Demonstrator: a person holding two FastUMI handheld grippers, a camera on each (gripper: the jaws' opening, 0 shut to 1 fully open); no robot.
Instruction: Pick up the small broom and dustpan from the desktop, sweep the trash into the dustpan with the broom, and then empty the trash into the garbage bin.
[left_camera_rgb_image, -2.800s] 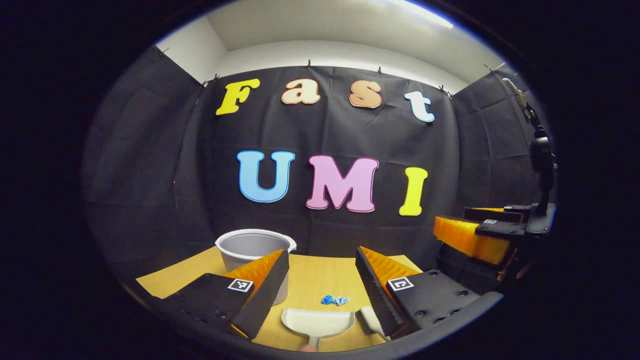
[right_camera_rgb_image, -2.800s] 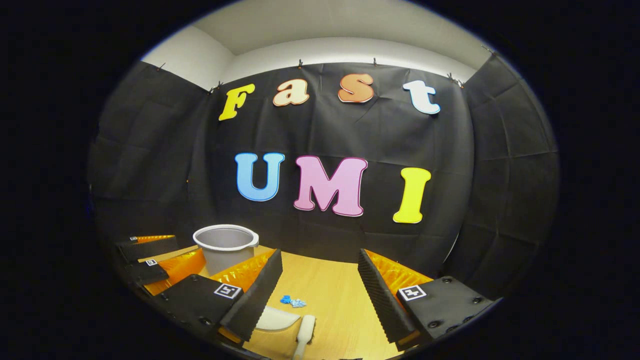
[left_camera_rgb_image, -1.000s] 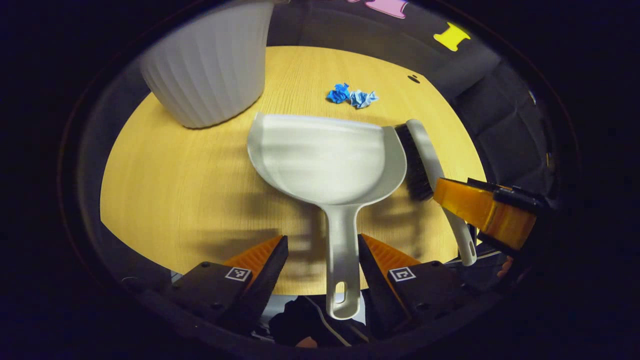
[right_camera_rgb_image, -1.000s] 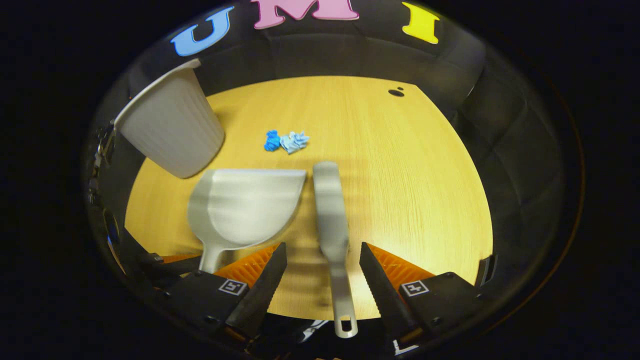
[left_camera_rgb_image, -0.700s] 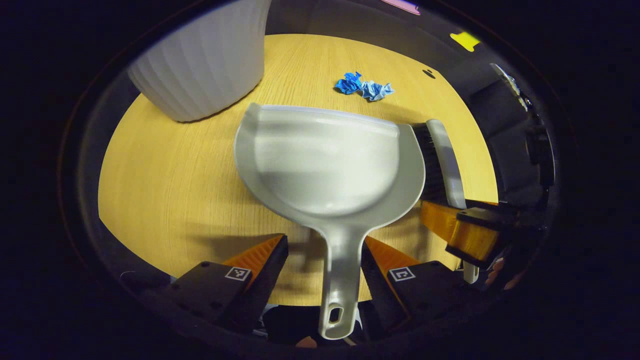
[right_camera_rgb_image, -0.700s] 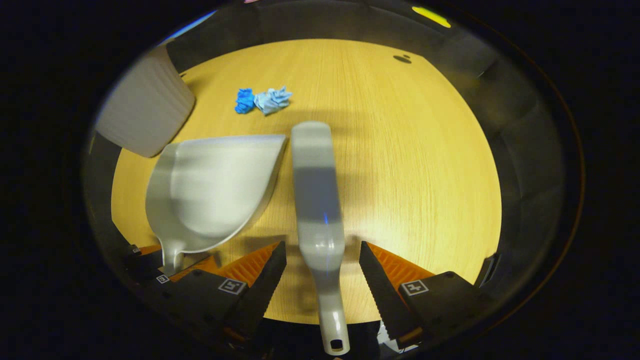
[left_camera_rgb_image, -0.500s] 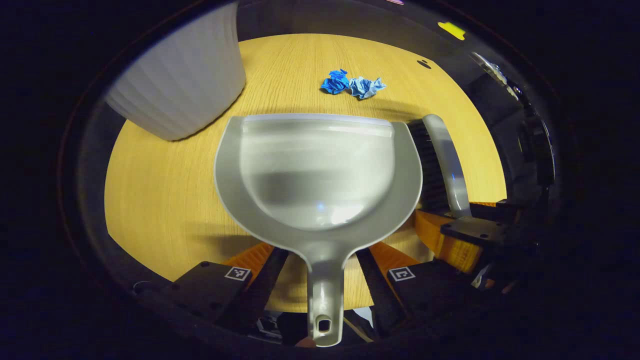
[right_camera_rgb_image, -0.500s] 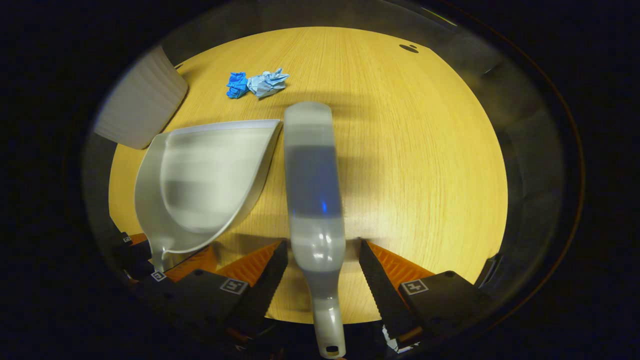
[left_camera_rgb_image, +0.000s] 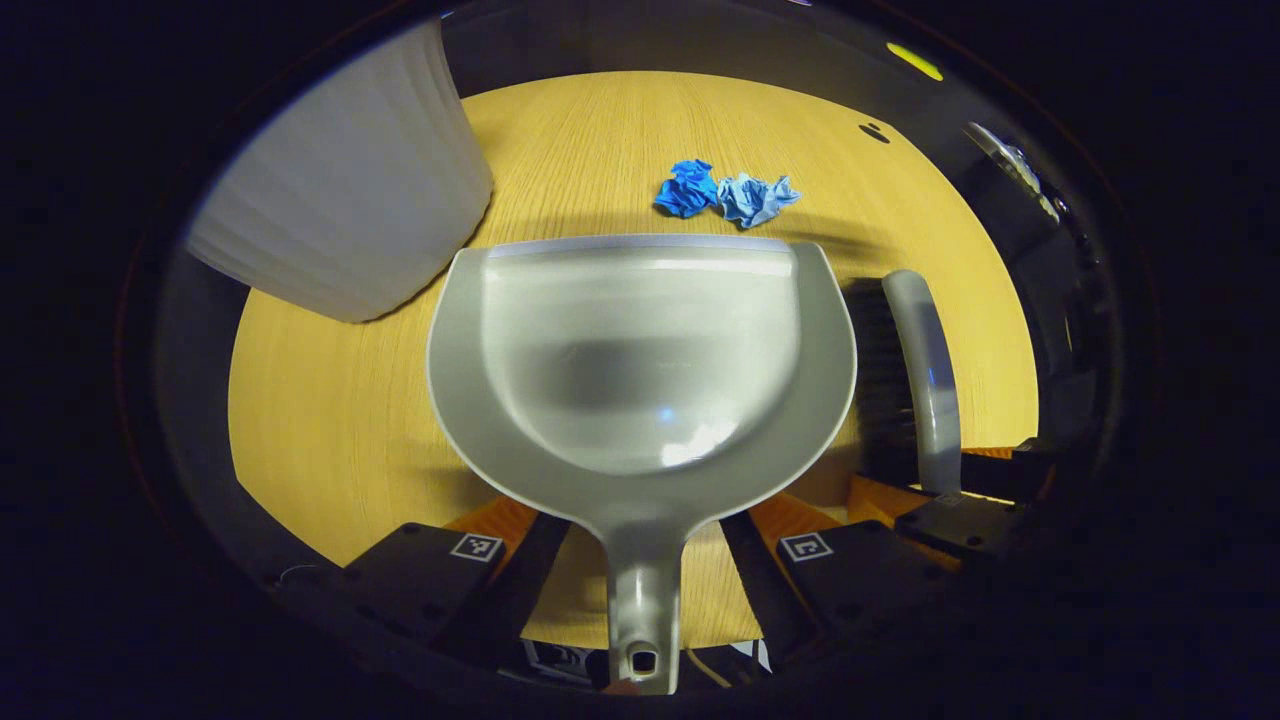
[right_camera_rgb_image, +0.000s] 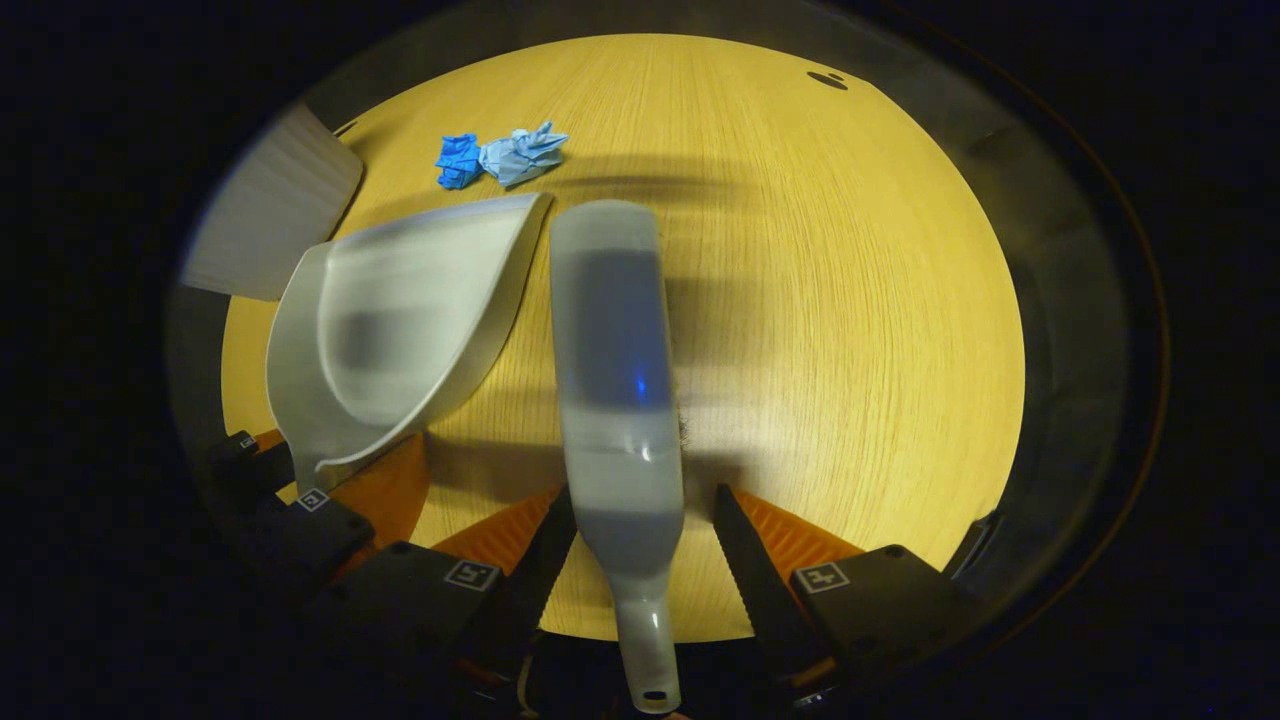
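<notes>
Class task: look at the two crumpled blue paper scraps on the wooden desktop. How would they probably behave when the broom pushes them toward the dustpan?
The two crumpled blue paper scraps look small and loosely wadded, so probably very light and easily pushed. Their irregular crumpled shape suggests they would tumble or skitter rather than roll straight. The smooth wooden desktop likely offers little grip, so a hard stroke might flick them past the grey plastic dustpan.

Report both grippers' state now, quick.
Left gripper: open, jaws either side of the dustpan handle, not pressing it.
Right gripper: open, jaws either side of the broom handle, gaps visible.
</notes>
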